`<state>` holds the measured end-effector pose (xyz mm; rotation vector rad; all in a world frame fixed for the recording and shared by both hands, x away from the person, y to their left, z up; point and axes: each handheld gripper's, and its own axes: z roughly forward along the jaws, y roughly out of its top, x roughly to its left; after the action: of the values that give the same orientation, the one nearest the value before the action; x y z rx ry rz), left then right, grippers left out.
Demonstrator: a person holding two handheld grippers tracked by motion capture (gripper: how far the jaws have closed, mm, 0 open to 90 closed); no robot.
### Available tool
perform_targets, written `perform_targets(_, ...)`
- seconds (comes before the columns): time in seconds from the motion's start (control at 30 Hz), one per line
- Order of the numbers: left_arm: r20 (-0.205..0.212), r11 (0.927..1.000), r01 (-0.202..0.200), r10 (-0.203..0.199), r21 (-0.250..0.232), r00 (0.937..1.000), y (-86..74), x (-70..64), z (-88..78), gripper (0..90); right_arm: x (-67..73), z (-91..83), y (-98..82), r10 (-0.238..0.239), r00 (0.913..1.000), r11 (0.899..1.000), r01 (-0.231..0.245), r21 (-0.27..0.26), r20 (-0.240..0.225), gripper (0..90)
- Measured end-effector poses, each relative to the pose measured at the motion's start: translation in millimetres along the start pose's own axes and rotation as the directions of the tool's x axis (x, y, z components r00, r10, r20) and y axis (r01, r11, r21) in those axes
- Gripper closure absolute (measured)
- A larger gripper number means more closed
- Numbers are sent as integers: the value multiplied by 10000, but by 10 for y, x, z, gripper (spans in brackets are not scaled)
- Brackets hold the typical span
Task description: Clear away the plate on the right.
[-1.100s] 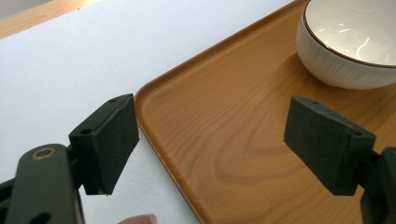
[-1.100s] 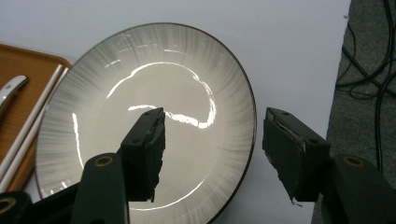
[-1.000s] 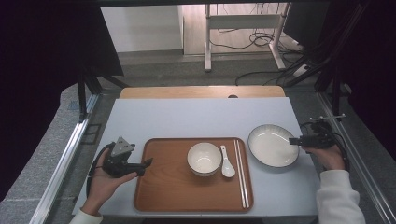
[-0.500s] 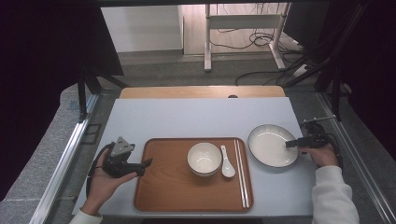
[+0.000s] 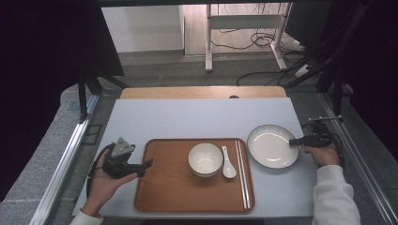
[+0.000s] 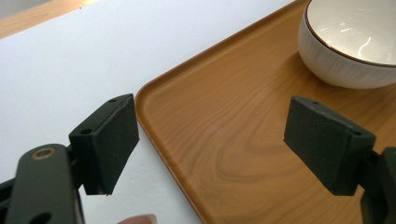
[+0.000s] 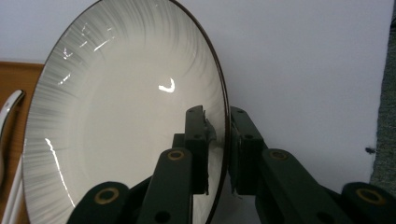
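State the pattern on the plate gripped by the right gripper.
The plate is white with fine grey radial streaks and a thin dark rim; the right gripper view shows it best.

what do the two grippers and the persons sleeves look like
Both are black handheld tools with two flat, blocky black jaws on arms with brass-coloured rivets. The left gripper has a grey three-cornered plate on top; a black cable coils behind the right gripper. Both sleeves are white.

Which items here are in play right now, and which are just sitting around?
In play: plate, rim clamped by right gripper; tray, with open left gripper at its edge.
Idle: bowl, spoon, chopsticks, all on tray.
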<state>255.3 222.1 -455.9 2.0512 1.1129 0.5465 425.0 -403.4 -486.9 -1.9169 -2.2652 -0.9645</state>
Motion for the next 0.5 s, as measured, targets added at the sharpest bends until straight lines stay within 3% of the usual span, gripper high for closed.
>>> perform_targets(0.2,-9,10000,9,-9,-4,10000,-2,4,-3,177,-19,-84,-4,248,9980,9991,-267,-317,-589,849)
perform_targets(0.5,-21,10000,42,-42,-38,10000,-3,13,-14,177,8,-107,2,394,9973,9980,-424,-471,-622,856)
